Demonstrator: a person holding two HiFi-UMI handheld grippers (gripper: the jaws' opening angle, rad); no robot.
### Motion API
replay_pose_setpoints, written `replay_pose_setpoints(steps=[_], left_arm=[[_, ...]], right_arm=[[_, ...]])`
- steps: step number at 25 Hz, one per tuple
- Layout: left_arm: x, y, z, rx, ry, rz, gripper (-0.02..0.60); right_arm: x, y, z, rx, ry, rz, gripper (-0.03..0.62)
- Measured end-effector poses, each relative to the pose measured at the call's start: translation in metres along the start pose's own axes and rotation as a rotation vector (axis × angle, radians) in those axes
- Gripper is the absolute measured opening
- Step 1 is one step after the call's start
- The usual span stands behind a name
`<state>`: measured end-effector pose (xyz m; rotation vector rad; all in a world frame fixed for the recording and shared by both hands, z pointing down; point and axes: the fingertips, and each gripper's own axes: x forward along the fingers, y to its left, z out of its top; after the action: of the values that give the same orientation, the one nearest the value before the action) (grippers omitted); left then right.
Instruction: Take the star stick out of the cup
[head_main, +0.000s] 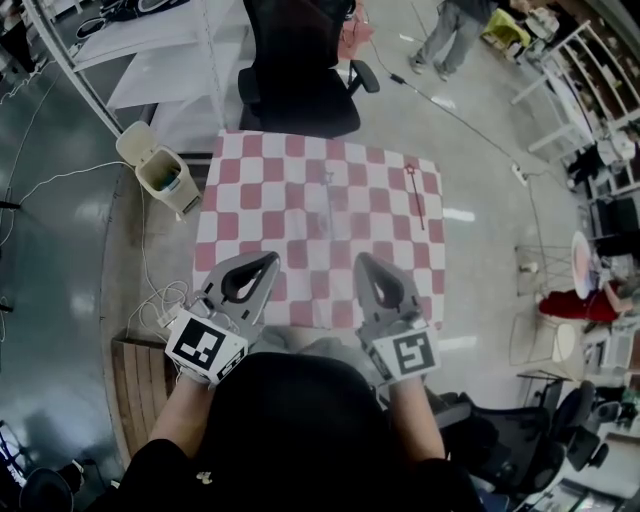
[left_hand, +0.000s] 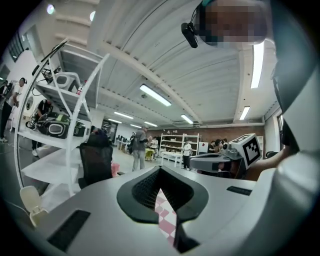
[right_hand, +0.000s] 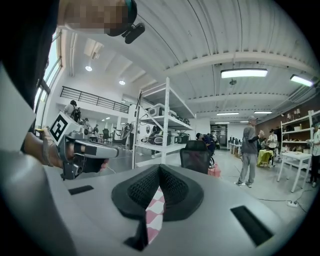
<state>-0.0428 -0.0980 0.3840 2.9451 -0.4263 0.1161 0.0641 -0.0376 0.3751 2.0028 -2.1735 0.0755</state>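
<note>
Right claw (head_main: 362, 257) closed, thin red star stick (head_main: 417, 196) flat

From behind the shoulder, the person's head (head_main: 290, 400) covers the near edge of the counter (head_main: 240, 190). Near the far right corner lies a red stick (head_main: 418, 200), and its head is too small for me to tell the shape. A pale streak (head_main: 329, 195) by the middle of the far edge is too faint to name. Looking along the left tongs (left_hand: 160, 169) and the right tongs (right_hand: 160, 167), their grey bodies hide all of the counter but a checked sliver.
</note>
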Motion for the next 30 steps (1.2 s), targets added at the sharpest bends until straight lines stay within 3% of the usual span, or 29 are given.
replay_pose_setpoints(steps=[14,30], left_arm=[[0.021,0.031,-0.007,-0.053,0.020,0.043,0.040],[0.027,0.025,-0.030,-0.102,0.111,0.306,0.040]], right_arm=[[0.042,-0.031,-0.014,-0.013,0.068,0.012,0.014],[0.106,-0.091,-0.076,0.016,0.217,0.249,0.015]])
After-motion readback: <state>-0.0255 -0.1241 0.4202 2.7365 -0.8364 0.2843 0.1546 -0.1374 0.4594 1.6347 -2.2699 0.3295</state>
